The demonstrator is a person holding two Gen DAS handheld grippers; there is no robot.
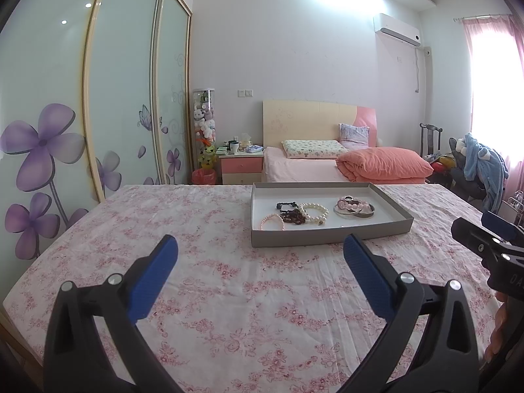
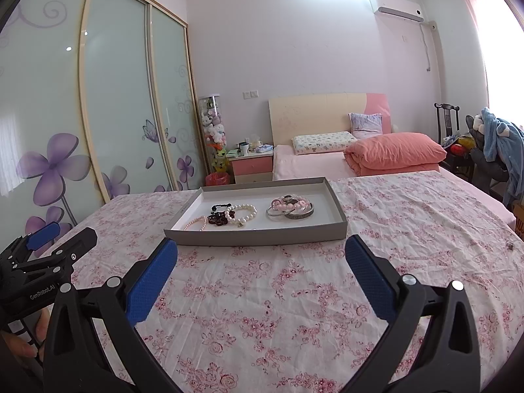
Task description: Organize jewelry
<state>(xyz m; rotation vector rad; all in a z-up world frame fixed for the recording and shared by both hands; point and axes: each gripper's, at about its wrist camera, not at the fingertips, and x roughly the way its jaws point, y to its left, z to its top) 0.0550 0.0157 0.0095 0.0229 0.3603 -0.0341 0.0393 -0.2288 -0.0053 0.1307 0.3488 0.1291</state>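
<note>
Ahead of our left gripper (image 1: 260,249), in the left wrist view, we are seeing the shallow grey cardboard tray (image 1: 327,237) lying up and to the right of the gap between the blue textured pads, well apart from them. The jaws are standing wide, holding nothing. The tray's long axis is running across the view. Inside it, on the white floor, we are making out a pale pink beaded bracelet (image 1: 271,222), a dark garnet-coloured chip bracelet (image 1: 293,216), a glossy white pearl bracelet (image 1: 314,213) and, further right, a heap of silver metal bangles with pink beads (image 1: 354,208). Everything is resting on the wrinkled white cloth printed with pink flowers (image 1: 229,294). At the right edge we are catching the black body of our right gripper (image 1: 491,245).

In the right wrist view, we are finding the tray (image 2: 262,235) almost dead ahead of the right gripper (image 2: 262,250), its near wall just beyond the fingertips, so we judge this hand the nearer and better lined up. These jaws too are spread wide and empty. The pearl bracelet (image 2: 244,214) is looking smooth and round-beaded, the dark one (image 2: 221,217) knobbly, the bangles (image 2: 290,209) hard and stacked. Our left gripper (image 2: 42,242) is showing at the left edge.
</note>
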